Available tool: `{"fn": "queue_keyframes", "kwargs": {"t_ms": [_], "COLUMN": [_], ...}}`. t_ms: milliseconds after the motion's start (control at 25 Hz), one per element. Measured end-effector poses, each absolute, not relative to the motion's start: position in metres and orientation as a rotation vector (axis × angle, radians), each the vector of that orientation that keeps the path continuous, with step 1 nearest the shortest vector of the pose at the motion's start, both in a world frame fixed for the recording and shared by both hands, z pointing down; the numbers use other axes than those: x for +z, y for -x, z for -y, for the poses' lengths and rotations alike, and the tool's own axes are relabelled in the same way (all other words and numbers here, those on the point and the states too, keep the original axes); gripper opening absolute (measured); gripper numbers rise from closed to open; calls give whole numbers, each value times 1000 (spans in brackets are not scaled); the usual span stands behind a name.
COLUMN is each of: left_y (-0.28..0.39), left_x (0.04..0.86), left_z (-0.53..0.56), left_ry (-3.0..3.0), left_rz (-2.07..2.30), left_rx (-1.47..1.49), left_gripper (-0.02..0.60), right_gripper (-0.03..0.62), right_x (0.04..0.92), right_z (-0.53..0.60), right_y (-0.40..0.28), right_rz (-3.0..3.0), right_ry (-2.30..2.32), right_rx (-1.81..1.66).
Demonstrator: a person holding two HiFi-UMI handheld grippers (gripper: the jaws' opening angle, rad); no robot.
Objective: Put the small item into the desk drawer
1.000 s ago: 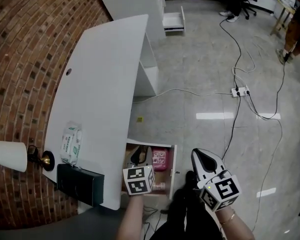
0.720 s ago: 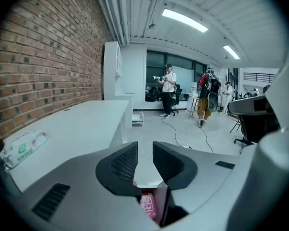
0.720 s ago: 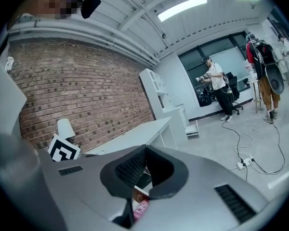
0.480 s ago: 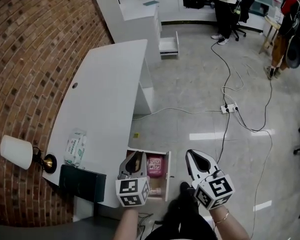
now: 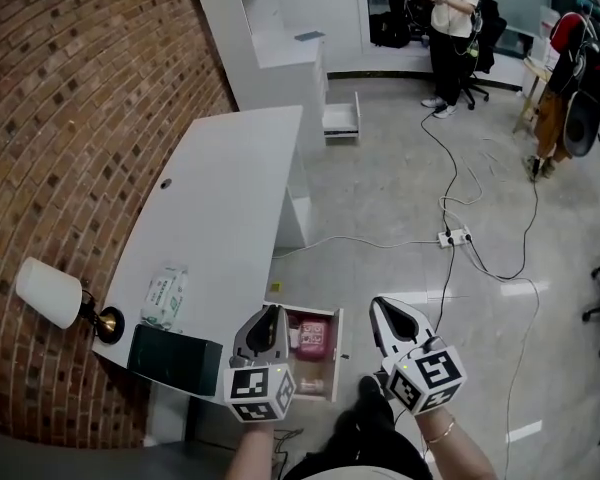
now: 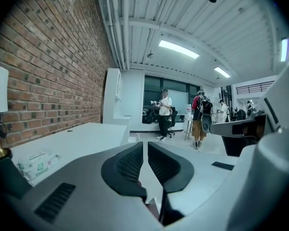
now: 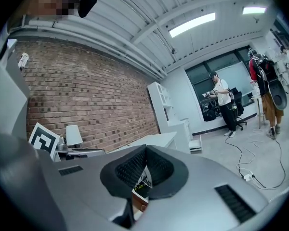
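The desk drawer (image 5: 337,346) stands pulled out under the white desk (image 5: 220,203), at its near end. A pink packet (image 5: 313,335) and other small things lie inside it. My left gripper (image 5: 270,315) hovers over the drawer's left part. Its jaws are shut with only a hairline between the pads, and nothing is in them (image 6: 145,146). My right gripper (image 5: 379,305) hangs just right of the drawer front, over the floor. Its tips meet in the right gripper view (image 7: 145,149), so it is shut and grips nothing that I can make out.
On the desk's near end lie a tissue pack (image 5: 165,296), a dark box (image 5: 175,361) and a lamp (image 5: 50,293). A power strip (image 5: 452,236) and cables cross the floor. A white shelf unit (image 5: 280,48) has a low open drawer (image 5: 340,118). People (image 5: 450,28) stand at the back.
The head view has tilted up and shows more of the room. My left gripper has drawn back a little from the drawer. The right gripper has hardly moved.
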State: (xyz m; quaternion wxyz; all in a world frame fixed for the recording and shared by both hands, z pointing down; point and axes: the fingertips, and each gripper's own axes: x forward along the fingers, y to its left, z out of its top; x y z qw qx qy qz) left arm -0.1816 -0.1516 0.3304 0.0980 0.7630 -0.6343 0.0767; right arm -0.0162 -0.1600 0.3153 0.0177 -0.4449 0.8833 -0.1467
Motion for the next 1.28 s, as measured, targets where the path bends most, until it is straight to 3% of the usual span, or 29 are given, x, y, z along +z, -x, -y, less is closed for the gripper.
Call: {"fn": "queue_keyframes", "kwargs": {"t_ms": [1280], "left_y": [218], "left_x": [293], "left_z": [88], "left_ry": [-2296], "left_rz": [1938], "left_rx": [110], "left_gripper": [46], "right_gripper": [5], "right_x": [282], "right_z": [113], "right_y": [26], "right_rz": [-2722], "right_ry": [1403], "right_rx": [-311]}}
